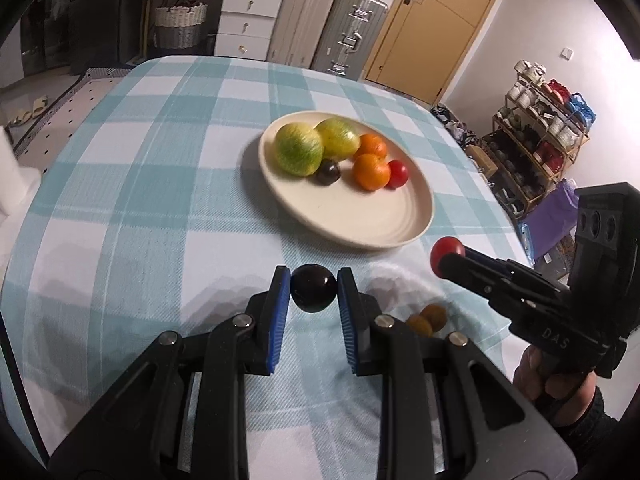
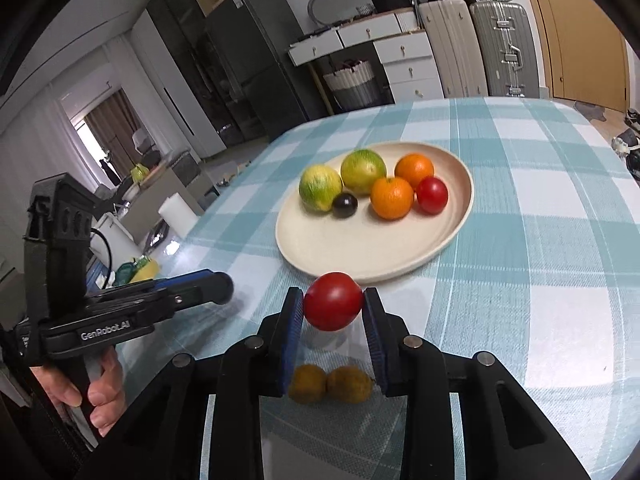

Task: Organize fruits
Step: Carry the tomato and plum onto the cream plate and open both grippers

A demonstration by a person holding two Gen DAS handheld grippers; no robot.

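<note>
I had the left tool point(image 1: 313, 288) closed to a narrow gap around a dark plum point(image 1: 313, 288), its blue pads point(image 1: 280, 312) pressed on either side of the fruit, which hung just clear of the checked cloth on the table point(image 1: 140, 168), short of the plate's near rim. My right tool point(image 2: 333, 303) was pinched in the same way on a red tomato point(image 2: 333, 301), held above the cloth just in front of the plate point(image 2: 340, 248); from the left wrist view that tomato point(image 1: 447, 251) showed at the tip of the right tool point(image 1: 444, 260), off the plate's right near edge.

The plum looked glossy and almost black; the tomato was smooth and evenly red.

The cream plate point(image 1: 360, 224) held two green-yellow citrus fruits point(image 2: 320, 187) along its far left side, two oranges point(image 2: 392, 198) to their right, a second red tomato point(image 2: 432, 195) at the right end, and a second dark plum point(image 2: 345, 205) in front of the citrus. Nearer me than the plate, two small brownish fruits point(image 2: 330, 384) lay side by side on the cloth, touching, below the right tool's fingers
</note>
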